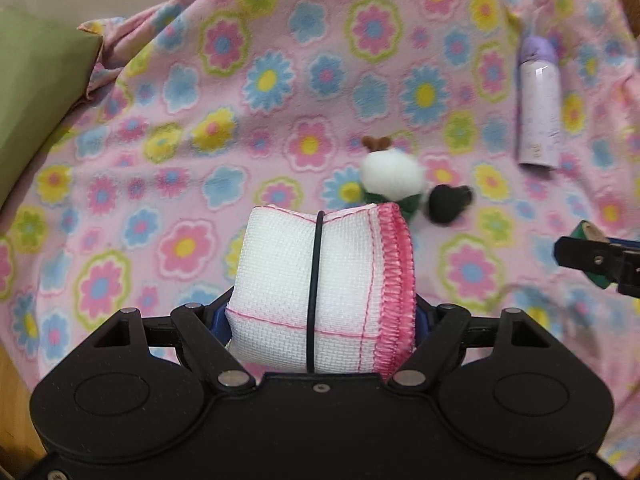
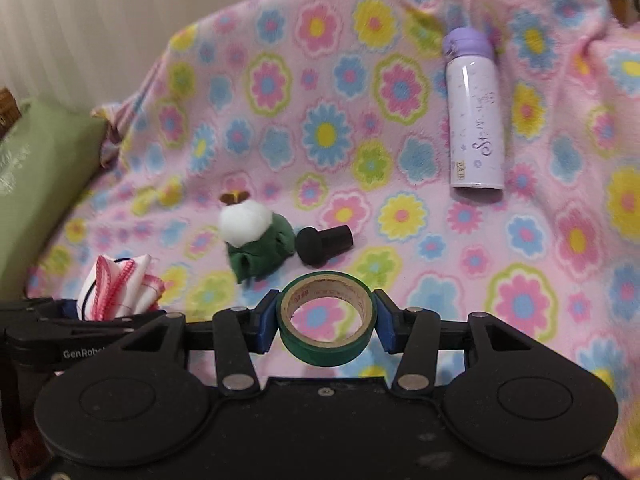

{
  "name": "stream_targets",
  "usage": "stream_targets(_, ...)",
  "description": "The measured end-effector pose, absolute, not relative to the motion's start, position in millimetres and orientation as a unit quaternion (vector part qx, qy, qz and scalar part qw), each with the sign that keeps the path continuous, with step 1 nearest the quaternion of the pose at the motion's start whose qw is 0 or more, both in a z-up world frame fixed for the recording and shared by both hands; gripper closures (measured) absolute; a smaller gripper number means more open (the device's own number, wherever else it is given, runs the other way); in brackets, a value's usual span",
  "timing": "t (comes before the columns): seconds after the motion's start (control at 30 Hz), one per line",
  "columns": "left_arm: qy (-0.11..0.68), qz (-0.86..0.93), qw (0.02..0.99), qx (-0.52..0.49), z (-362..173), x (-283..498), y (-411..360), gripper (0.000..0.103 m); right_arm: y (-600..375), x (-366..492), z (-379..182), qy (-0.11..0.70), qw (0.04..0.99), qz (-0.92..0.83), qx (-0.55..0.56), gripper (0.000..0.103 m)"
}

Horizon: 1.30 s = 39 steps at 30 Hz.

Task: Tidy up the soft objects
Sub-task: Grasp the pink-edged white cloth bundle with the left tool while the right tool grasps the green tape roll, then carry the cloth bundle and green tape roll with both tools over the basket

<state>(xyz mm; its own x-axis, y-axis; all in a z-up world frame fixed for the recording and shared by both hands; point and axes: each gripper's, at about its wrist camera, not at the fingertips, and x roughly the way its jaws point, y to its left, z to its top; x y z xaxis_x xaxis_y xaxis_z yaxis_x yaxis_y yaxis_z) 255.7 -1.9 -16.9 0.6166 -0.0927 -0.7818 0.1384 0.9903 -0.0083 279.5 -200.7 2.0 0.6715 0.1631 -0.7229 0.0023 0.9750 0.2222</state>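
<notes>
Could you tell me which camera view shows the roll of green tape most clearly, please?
The right wrist view: the roll of green tape sits centred, held between the right tool's pads, its ring and hole fully visible. In the left wrist view, only a small edge of it shows at the right, in the right tool.

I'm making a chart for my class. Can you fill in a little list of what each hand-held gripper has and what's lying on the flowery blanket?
Left hand-held gripper: shut on a folded white cloth with pink stitched edge and a black band round it
Right hand-held gripper: shut on a green tape roll
Surface: pink flowery blanket
Lying on blanket: purple bottle on its side; small plush toy, white and green; black stubby piece right beside the toy
At left edge: green cushion
</notes>
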Motion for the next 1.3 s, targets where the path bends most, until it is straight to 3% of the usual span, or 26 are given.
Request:
stream_targets(0.63,0.481,-0.105,0.87,-0.033,-12.3,182.1,-1.6,0.028,-197.7,175.5,21.3,0.429,0.893,0.039,0.134,0.055)
stream_targets(1.3,0.56,-0.154,0.814,-0.007,-40.1,116.8,-7.9,0.028,-188.3,124.9,-1.2,0.52,0.845,0.034,0.124,0.055)
